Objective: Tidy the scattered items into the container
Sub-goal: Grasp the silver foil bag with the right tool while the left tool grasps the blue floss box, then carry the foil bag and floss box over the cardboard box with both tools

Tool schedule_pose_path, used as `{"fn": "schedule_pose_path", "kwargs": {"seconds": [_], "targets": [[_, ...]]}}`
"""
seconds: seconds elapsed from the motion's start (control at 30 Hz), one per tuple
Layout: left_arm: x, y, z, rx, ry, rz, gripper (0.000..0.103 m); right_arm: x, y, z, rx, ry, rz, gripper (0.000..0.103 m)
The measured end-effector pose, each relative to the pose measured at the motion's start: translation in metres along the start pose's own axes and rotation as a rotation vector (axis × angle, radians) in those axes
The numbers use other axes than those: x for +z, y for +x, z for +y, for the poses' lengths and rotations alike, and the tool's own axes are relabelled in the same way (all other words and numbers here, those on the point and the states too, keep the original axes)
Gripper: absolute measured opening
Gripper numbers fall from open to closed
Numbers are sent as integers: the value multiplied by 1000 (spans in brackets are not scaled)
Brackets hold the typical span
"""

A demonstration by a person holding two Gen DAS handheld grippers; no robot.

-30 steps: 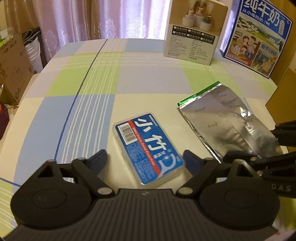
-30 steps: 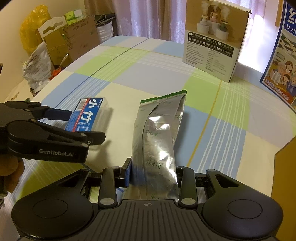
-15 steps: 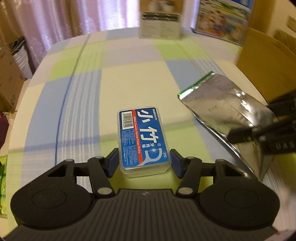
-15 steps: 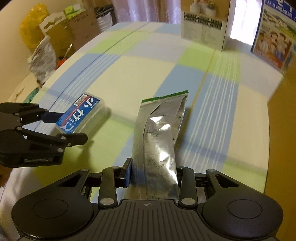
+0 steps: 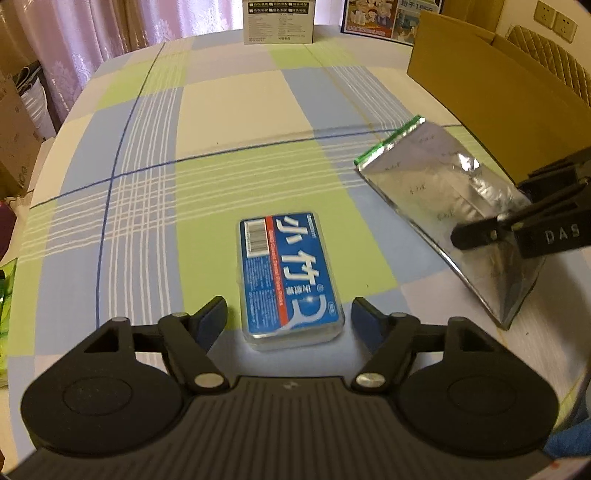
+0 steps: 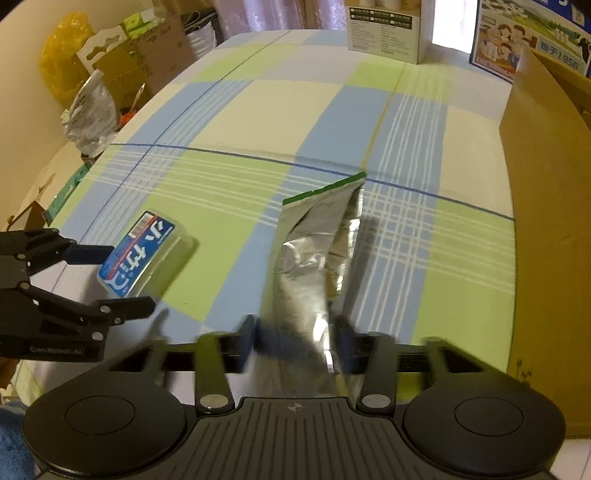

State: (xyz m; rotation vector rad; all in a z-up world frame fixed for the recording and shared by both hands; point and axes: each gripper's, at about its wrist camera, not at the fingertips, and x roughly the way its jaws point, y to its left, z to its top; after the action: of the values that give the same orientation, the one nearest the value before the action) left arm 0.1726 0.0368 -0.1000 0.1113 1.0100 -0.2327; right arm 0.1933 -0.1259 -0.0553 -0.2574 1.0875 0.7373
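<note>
A blue floss-pick box lies flat on the checked tablecloth between the fingers of my left gripper. Its jaws are opening, with a gap on each side of the box. A silver foil pouch with a green top edge lies between the blurred fingers of my right gripper. Those jaws are opening too, and the pads no longer seem to press it. The right wrist view shows the left gripper around the floss-pick box. An open cardboard box stands at the right.
The cardboard box stands on the table's right side, close to the pouch. A white product box and a blue illustrated carton stand at the far edge. Bags and boxes crowd the floor to the left.
The left jaws shut on the floss-pick box, then spread apart again. Both grippers moved with their items toward the cardboard box, which has come into view. The right fingers now blur as they part.
</note>
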Motion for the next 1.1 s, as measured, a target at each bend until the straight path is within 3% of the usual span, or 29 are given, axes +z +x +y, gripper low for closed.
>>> {"fn": "schedule_pose_path", "kwargs": {"seconds": [0.07,0.33,0.53,0.77,0.8,1.1], "targets": [[5,2,1,8,-9,-6,75,-1,-1,-2,-10,-10,-17,71],[11,18,2,28,-35,10,75,-3,19,3,-24,-91,27,71],[16,22,0,26,-6,35,71,2,30,14,-49,-135,50,53],[22,24,-1,35,-4,50,61,2,31,19,-74,-139,52,48],[22,23,-2,35,-3,49,55,1,31,19,-76,-135,51,46],[14,14,-7,48,12,51,53,-6,23,24,-69,-126,37,38]]}}
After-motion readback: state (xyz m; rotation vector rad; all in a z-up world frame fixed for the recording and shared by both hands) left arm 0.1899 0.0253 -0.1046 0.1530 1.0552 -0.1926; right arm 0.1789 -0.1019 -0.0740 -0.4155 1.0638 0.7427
